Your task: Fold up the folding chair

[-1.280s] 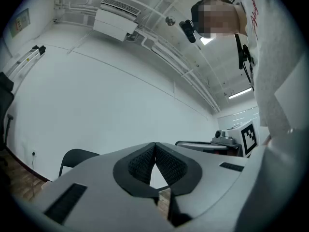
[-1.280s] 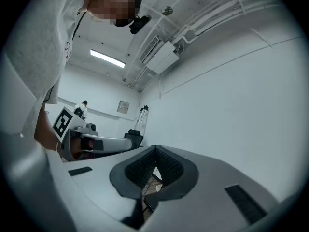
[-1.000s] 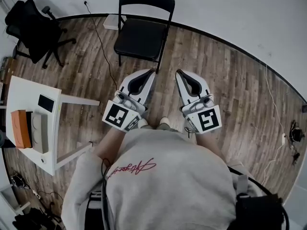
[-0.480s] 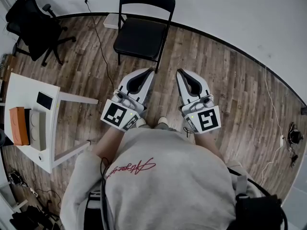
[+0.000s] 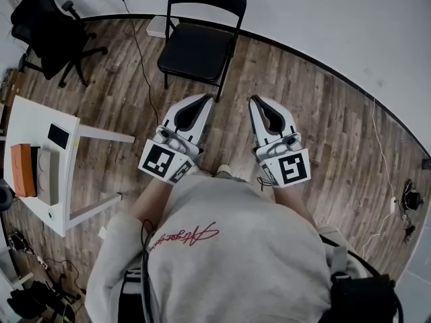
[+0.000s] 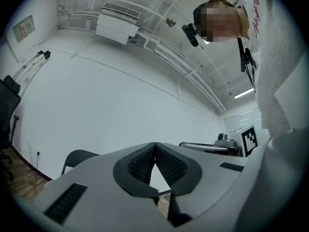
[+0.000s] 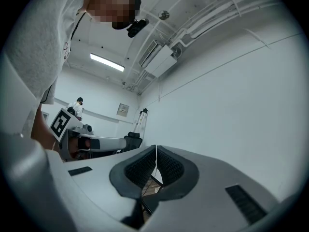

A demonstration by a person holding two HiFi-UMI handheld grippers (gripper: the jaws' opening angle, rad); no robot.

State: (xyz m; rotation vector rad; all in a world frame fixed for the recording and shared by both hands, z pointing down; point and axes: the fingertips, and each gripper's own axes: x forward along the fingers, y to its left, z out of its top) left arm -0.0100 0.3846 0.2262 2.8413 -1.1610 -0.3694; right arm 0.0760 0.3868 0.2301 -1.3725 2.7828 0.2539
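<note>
A black folding chair stands unfolded on the wooden floor against the white wall, seat facing me. My left gripper is held just short of the chair's front right leg, jaws shut with nothing between them. My right gripper is beside it, a little right of the chair, also shut and empty. In the left gripper view the chair's backrest peeks over the left gripper, jaw tips together. The right gripper shows its tips touching, with part of the chair frame seen below them.
A white table with an orange box and a dark phone stands at the left. A black office chair sits at the far left. A cable runs across the floor left of the folding chair.
The whole view has shifted slightly; the folding chair sits a little nearer to both grippers. Both grippers stay shut.
</note>
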